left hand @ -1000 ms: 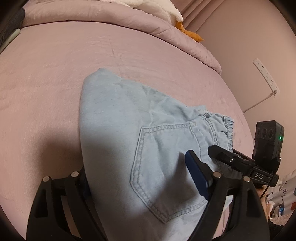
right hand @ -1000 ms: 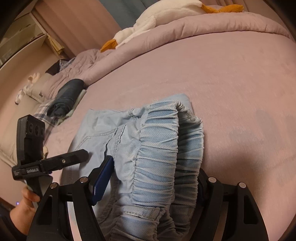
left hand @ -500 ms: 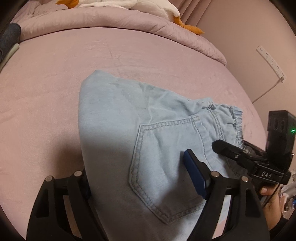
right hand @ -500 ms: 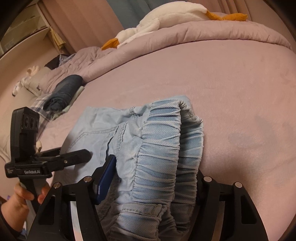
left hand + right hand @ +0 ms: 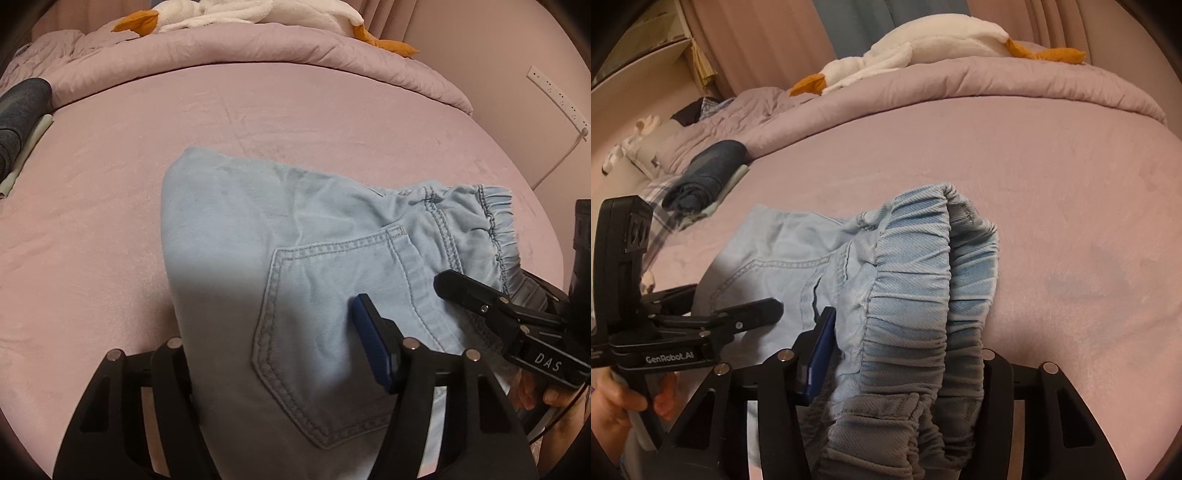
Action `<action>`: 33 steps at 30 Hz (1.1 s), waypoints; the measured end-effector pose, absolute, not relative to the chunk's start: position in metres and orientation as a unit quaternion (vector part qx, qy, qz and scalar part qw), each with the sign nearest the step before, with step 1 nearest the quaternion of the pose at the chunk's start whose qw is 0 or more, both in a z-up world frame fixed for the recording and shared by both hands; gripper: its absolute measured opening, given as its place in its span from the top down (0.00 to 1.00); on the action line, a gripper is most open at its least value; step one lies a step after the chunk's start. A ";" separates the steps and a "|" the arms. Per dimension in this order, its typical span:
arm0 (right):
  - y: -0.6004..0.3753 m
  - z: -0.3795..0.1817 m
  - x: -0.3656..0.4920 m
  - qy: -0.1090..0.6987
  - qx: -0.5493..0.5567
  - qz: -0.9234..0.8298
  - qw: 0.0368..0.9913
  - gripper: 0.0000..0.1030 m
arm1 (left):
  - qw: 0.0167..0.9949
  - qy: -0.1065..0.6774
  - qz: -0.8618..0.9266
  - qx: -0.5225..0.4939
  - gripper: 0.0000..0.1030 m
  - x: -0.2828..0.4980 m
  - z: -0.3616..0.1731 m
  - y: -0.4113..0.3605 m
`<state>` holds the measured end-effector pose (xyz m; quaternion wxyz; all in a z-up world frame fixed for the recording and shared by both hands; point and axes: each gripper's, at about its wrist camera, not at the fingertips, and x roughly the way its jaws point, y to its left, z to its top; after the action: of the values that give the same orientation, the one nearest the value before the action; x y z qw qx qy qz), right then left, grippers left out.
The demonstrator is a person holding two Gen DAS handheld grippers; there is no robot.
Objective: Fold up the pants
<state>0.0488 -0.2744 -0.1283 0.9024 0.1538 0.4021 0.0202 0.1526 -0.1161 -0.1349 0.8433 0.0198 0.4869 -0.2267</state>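
Now both grippers, left gripper [image 5: 280, 354] and right gripper [image 5: 905, 354], have just been closing around the pale-blue denim pants [image 5: 295, 258]; neither visibly clamps yet, so close fully on every layer before lifting.

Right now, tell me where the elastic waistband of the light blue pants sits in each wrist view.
Left wrist view: elastic waistband at right of centre, by the right gripper.
Right wrist view: elastic waistband fills the lower centre, bunched between the fingers.
Shared landmark: the white plush goose on the pink comforter at the far edge.
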 end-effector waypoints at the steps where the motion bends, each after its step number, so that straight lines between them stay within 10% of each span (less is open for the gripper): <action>1: -0.273 -0.128 0.049 0.400 0.151 0.018 0.904 0.50 | 0.845 0.486 -0.223 0.021 0.42 0.152 -0.134 -0.117; 14: -0.258 -0.114 0.040 0.375 0.121 -0.005 0.919 0.60 | 0.855 0.474 -0.210 -0.020 0.78 0.142 -0.120 -0.105; 33: -0.234 -0.088 0.025 0.346 0.101 -0.014 0.933 0.61 | 0.862 0.450 -0.226 -0.048 0.85 0.115 -0.091 -0.098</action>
<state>0.0253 -0.2344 -0.0877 0.9327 0.1007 0.3461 -0.0141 0.1147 -0.0981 -0.0909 0.8624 -0.0478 0.4505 -0.2261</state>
